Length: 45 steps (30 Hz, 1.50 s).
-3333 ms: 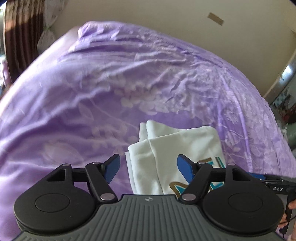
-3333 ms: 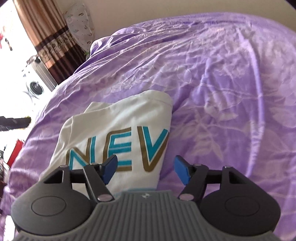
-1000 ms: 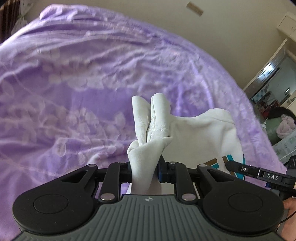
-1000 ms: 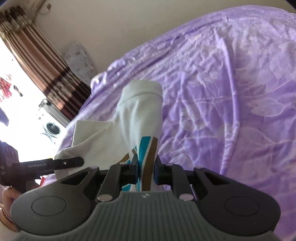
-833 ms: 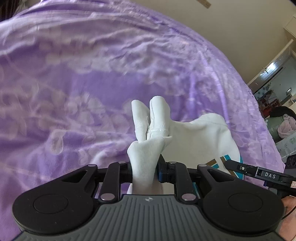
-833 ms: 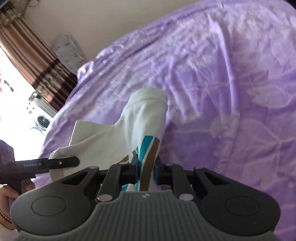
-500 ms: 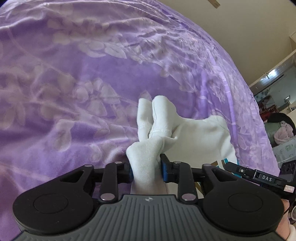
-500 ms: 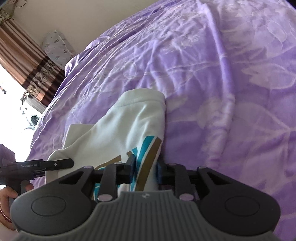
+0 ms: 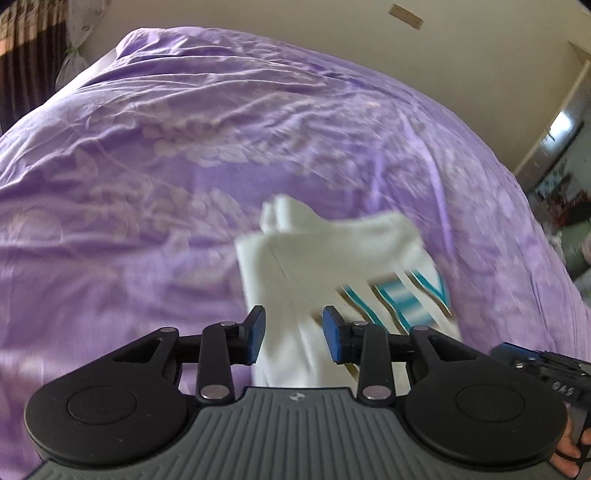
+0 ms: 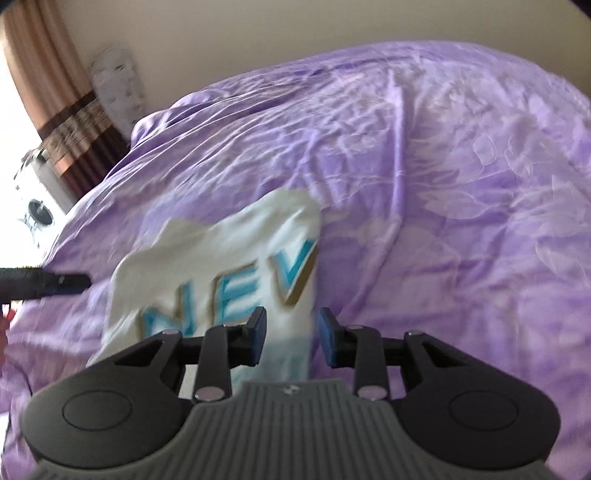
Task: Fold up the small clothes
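A small white T-shirt [image 9: 332, 258] with teal and gold letters lies folded on the purple bedspread [image 9: 147, 166]. My left gripper [image 9: 293, 334] hangs just above its near left part, jaws opening, blue pads apart and off the cloth. In the right wrist view the same T-shirt [image 10: 221, 254] shows "NEV". My right gripper [image 10: 290, 334] is over the shirt's near right edge, jaws opening too, with cloth below the gap but not pinched. Both views are motion-blurred.
The purple bedspread [image 10: 443, 184] spreads wide around the shirt. A beige wall [image 9: 295, 29] runs behind the bed. Brown curtains [image 10: 55, 92] and a white appliance [image 10: 37, 206] stand at the left. The other gripper's tip [image 10: 48, 284] shows at the left edge.
Both grippers were shut on lifted folds of the shirt; they have opened and pulled back, and the shirt has dropped flat onto the bedspread.
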{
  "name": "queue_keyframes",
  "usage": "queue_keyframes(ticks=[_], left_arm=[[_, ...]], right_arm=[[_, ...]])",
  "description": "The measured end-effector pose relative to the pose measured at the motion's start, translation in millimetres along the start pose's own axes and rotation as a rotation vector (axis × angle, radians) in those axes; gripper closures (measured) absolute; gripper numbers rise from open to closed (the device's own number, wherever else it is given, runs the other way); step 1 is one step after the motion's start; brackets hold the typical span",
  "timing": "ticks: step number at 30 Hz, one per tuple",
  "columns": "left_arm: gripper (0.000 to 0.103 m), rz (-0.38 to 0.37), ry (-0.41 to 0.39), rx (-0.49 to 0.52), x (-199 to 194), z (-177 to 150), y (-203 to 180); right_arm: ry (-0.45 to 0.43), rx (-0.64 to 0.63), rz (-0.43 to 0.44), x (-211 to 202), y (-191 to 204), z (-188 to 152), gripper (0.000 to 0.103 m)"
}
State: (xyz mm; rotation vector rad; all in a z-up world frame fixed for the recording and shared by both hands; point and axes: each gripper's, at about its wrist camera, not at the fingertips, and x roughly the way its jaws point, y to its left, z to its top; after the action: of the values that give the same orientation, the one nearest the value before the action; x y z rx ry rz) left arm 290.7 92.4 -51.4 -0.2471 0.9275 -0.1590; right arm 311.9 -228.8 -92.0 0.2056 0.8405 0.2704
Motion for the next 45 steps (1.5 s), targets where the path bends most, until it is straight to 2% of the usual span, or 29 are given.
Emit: queue_keyframes(ticks=[2, 6, 8, 11, 15, 26, 37, 41, 45], left_arm=[[0.070, 0.013, 0.006, 0.037, -10.6, -19.0, -15.5], [0.073, 0.053, 0.011, 0.110, -19.3, -57.1, -34.2], [0.078, 0.059, 0.041, 0.116, -13.2, -71.8, -35.2], [0.081, 0.111, 0.060, 0.139, 0.6, -86.4, -34.3], [0.082, 0.126, 0.078, 0.135, 15.6, -100.3, -29.7], [0.086, 0.113, 0.115, 0.125, 38.8, -119.8, -15.8], [0.087, 0.115, 0.119, 0.128, 37.5, -119.2, -17.6], [0.086, 0.106, 0.095, 0.147, 28.3, -117.5, -19.7], [0.083, 0.052, 0.036, 0.123, 9.3, -112.2, -18.3]], right_arm=[[-0.001, -0.036, 0.000, -15.0, 13.7, -21.4, 0.075], [0.013, -0.082, -0.022, -27.4, 30.0, -57.5, 0.076], [0.024, -0.111, -0.042, -29.0, 33.0, -72.2, 0.076], [0.054, -0.119, -0.043, -21.8, 31.4, -89.5, 0.075], [0.072, -0.150, -0.067, -8.9, 30.5, -102.9, 0.075], [0.131, -0.156, -0.083, 16.2, 23.1, -117.7, 0.075], [0.146, -0.170, -0.092, 20.6, 23.6, -116.8, 0.075], [0.147, -0.152, -0.088, 17.7, 23.6, -114.2, 0.075], [0.121, -0.120, -0.071, 5.2, 21.2, -109.0, 0.073]])
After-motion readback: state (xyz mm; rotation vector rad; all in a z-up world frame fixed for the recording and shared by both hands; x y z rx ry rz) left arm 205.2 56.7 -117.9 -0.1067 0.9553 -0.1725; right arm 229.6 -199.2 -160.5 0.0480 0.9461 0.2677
